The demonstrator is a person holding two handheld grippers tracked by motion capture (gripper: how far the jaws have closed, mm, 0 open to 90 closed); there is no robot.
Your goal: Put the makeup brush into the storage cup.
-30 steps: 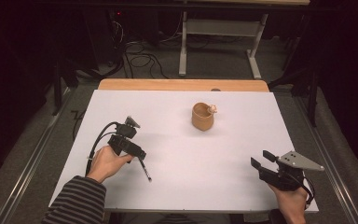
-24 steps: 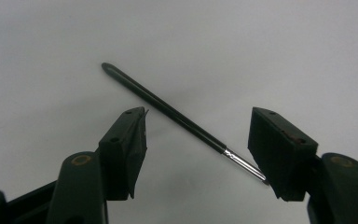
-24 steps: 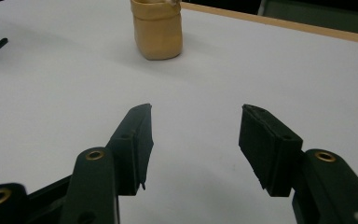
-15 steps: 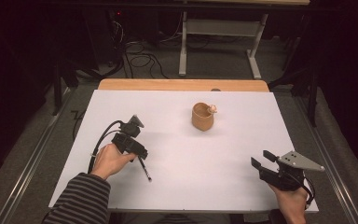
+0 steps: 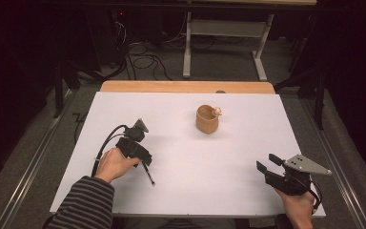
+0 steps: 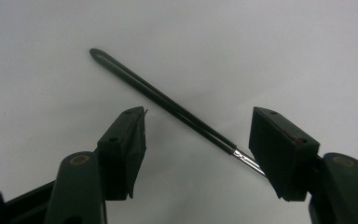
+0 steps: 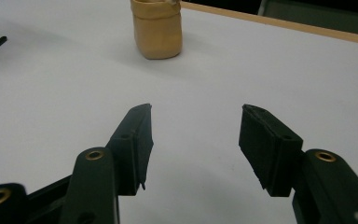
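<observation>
My left gripper (image 6: 198, 137) is over the left half of the white table (image 5: 219, 162), jaws spread wide and pointing down at the surface. Between them lies a thin black paintbrush (image 6: 168, 100), flat on the table. In the left gripper view it runs diagonally: the tapered handle end points to the upper left, and the metal ferrule passes behind my right-hand jaw at the lower right. Neither pad clamps the paintbrush; the left pad stands clear of it, and I cannot tell whether the right pad touches the ferrule. In the high view, the paintbrush (image 5: 147, 174) extends from under the left gripper (image 5: 140, 155) toward the near edge of the table.

My right gripper (image 7: 196, 123) is near the right front corner of the table, jaws wide apart with nothing between them. It is aimed across the table at a tan cup (image 7: 157, 29), which stands upright well beyond the jaw tips. In the high view, the right gripper (image 5: 269, 164) is well apart from the tan cup (image 5: 207, 120), which sits at centre, toward the far edge. A small pale object (image 5: 216, 112) rests at its rim; I cannot identify it.
</observation>
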